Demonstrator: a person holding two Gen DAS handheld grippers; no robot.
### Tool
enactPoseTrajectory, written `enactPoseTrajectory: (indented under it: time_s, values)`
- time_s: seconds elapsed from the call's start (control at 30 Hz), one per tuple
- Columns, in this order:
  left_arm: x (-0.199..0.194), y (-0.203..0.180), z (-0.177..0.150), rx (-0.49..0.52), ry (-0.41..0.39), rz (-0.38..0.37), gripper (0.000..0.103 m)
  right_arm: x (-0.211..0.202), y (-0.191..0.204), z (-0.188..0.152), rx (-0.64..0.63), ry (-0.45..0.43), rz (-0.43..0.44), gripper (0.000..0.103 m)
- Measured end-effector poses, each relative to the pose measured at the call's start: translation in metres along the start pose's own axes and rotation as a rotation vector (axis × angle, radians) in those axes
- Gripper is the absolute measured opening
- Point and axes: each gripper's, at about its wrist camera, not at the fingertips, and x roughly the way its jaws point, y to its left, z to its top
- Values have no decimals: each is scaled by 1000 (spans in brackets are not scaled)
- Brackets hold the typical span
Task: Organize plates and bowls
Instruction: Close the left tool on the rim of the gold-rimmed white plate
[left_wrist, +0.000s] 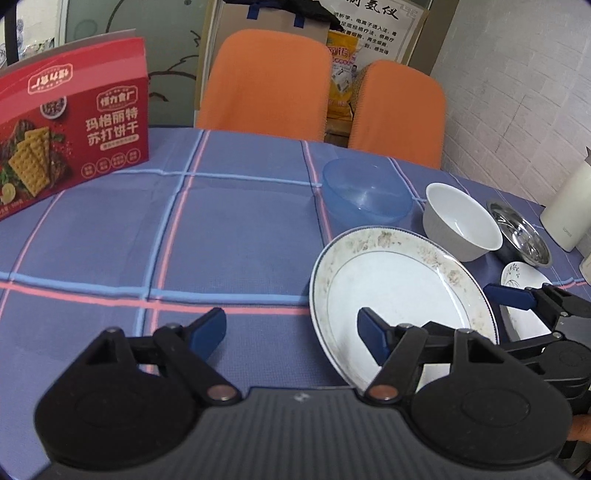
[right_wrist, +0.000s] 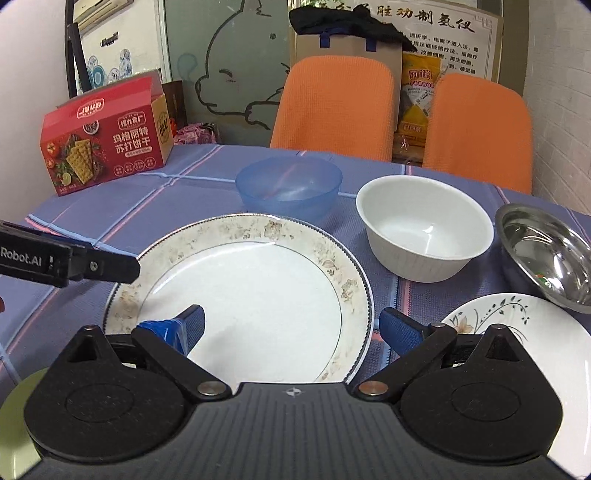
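Both grippers, left (left_wrist: 291, 332) and right (right_wrist: 291, 325), have jaws wide open, empty, above the large plate (right_wrist: 251, 288) on the desk (left_wrist: 110, 240)

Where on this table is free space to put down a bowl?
Bare tablecloth lies between the cracker box and the large plate. It is crowded around the blue bowl, white bowl, steel dish and small plate.

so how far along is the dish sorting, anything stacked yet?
Nothing stacked yet. The large floral-rimmed plate, small white plate with a black vine print, blue translucent plastic bowl, white ceramic bowl and steel bowl all sit separately on the checked tablecloth. In hand: nothing; left gripper and right gripper are open over the large plate. All grouping remains.
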Motion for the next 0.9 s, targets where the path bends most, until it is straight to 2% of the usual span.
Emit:
enactPoseTrajectory:
  time_s: [0.1,0.2,0.37,0.43,0.53,0.8,0.9]
  values:
    - [5,8,3,-5,2,7,70,10,3,-1,16,32,22,90]
    - [9,14,3,-8,14,13,70,13,12,0,22,36,-22,90]
    - [12,19,1,-13,23,10,70,14,20,5,28,33,64,89]
    - [16,18,0,-10,31,3,70,12,20,3,14,27,46,89]
    - [23,13,-1,1,43,-8,70,13,20,-2,-5,38,21,89]
    - [37,-4,-1,95,24,48,70,12,14,-9,-16,-14,59,90]
    - [37,-4,-1,98,20,43,69,12,14,-9,-21,-12,65,90]
